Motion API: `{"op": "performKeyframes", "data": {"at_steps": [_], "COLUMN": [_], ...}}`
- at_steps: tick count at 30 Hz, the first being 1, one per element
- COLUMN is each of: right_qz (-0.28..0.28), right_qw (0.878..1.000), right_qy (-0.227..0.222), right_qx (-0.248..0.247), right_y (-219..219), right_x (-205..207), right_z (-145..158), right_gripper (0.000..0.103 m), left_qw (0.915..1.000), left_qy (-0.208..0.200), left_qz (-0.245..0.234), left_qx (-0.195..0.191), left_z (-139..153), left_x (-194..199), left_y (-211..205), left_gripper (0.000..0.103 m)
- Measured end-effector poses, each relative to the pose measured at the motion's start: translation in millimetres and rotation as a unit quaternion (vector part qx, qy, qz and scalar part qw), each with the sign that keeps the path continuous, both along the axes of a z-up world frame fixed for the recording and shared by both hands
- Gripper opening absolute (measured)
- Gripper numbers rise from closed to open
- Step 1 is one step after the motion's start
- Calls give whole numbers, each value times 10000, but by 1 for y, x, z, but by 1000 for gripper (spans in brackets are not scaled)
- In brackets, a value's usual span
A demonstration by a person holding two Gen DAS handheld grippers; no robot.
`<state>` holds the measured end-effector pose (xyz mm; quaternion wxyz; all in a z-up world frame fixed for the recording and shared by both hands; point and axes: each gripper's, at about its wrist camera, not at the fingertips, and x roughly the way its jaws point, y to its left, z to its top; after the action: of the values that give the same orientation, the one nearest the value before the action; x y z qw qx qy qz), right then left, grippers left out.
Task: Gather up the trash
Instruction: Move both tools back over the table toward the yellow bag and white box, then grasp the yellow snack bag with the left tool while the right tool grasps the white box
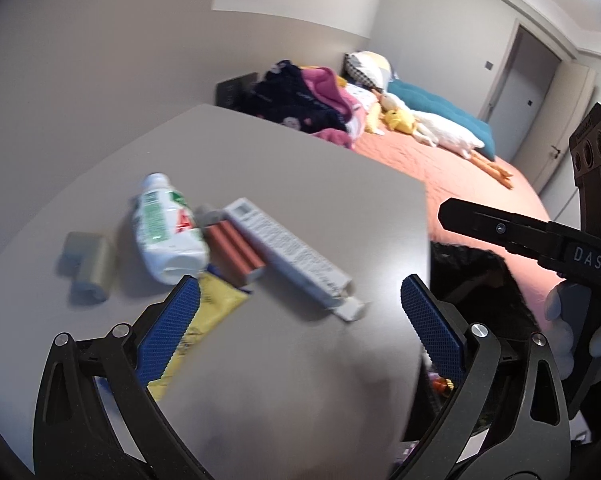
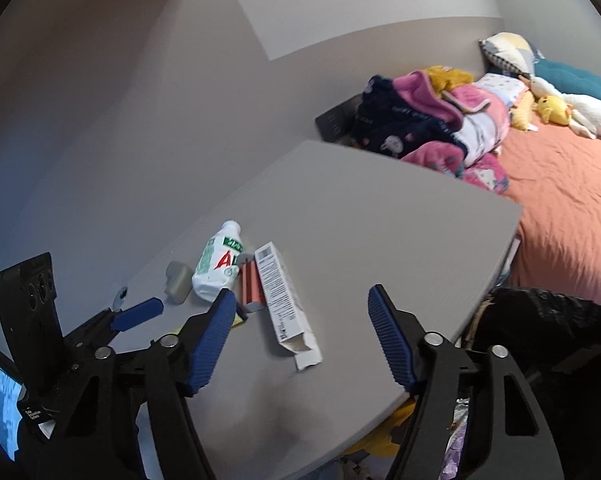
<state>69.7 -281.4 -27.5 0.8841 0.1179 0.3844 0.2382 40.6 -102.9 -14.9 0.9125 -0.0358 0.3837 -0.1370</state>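
Observation:
Trash lies on a grey table: a white plastic bottle on its side, a long white carton with an open flap, a copper-red ribbed pack, a yellow wrapper and a small grey-green piece. My left gripper is open and empty just above the near side of the pile. My right gripper is open and empty over the carton; the bottle lies beyond its left finger. The right gripper's finger shows at the right of the left wrist view.
A black bin bag with trash inside hangs off the table's right edge, also in the right wrist view. Behind is a bed with an orange cover, piled clothes and plush toys. A grey wall runs along the left.

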Motion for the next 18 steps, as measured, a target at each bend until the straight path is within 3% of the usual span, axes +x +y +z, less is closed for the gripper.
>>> {"op": "performKeyframes", "data": {"at_steps": [5, 18], "right_qz": [219, 410], "right_qw": [9995, 9958], "right_qy": [166, 506], "right_qx": [-161, -646], "right_y": [27, 76], "right_x": [10, 38], "right_z": [-13, -50], "right_gripper": [60, 54], "left_qw": [9998, 9965], "left_qy": [113, 635], "left_qz": [95, 309], "left_qx": [143, 439], "left_z": [-10, -49], "left_x": [4, 17], "left_y": [22, 58], "left_gripper": [85, 85]}}
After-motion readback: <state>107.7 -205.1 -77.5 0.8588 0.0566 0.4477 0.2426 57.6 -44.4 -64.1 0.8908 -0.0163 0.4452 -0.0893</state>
